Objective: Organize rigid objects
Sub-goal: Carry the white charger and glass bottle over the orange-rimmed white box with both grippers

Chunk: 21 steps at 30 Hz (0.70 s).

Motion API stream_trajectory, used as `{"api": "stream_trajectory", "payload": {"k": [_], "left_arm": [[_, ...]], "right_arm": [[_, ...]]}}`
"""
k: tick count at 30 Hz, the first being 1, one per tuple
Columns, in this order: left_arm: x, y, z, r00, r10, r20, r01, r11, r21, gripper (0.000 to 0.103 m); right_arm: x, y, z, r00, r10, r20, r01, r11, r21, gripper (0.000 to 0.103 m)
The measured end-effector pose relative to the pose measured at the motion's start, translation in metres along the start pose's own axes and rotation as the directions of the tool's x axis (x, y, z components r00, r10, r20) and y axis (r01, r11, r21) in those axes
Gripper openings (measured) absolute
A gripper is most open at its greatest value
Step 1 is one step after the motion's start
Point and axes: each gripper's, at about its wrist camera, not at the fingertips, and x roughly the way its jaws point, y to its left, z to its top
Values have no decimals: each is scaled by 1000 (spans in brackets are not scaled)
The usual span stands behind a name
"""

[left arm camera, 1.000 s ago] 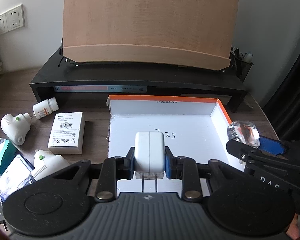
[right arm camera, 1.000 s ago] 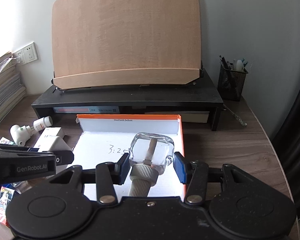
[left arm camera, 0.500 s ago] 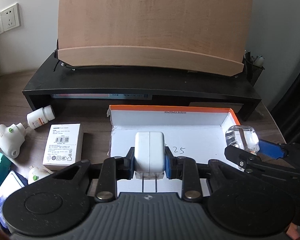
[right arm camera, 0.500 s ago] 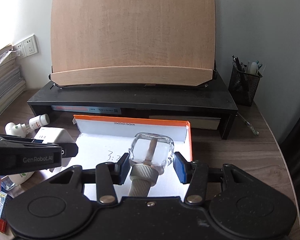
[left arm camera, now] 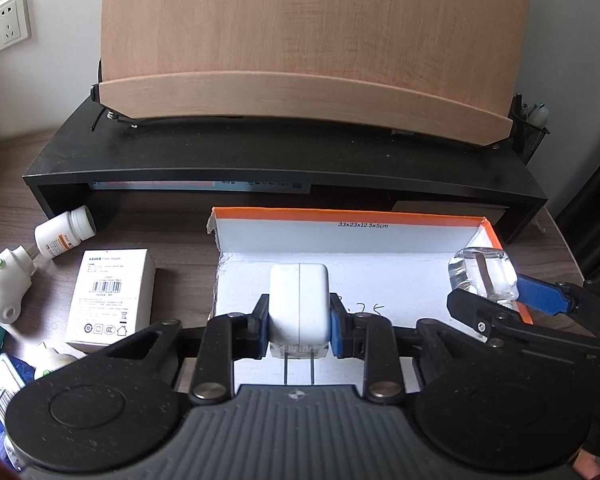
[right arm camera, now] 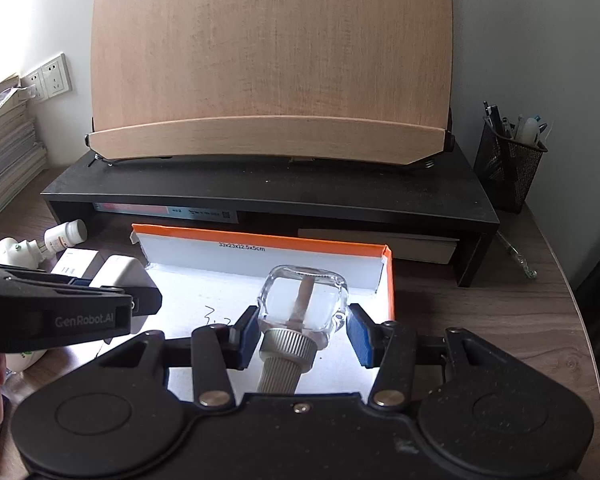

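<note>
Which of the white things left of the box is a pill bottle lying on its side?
The small pill bottle with the orange label, tipped over by the black riser. The others are a flat carton and plug-in devices.

Upper centre: wooden board (right arm camera: 272,56) atop black desk riser (right arm camera: 268,194). Far right: mesh pen holder (right arm camera: 504,168). Upper left: wall sockets (left arm camera: 4,26).

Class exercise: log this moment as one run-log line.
left gripper: shut on white charger | right gripper: shut on glass bottle | both over orange-rimmed box
</note>
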Motion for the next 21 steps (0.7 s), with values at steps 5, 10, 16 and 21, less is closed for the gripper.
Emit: {"api": "stream_trajectory", "payload": {"k": [5, 10, 16, 21], "left_arm": [[7, 0, 3, 1000, 2, -5, -2, 1000, -5, 29], [13, 0, 7, 1000, -4, -12, 4, 1000, 0, 29], [24, -2, 13, 1000, -19, -17, 19, 1000, 9, 29], [31, -6, 18, 999, -37, -16, 38, 999, 17, 29]], "right_arm": [[6, 5, 2, 1000, 8, 2, -8, 1000, -25, 58], [12, 5, 2, 1000, 8, -3, -8, 1000, -26, 58], [20, 3, 3, 1000, 2, -6, -2, 999, -33, 58], [25, 2, 4, 1000, 4, -19, -5, 999, -37, 58]]}}
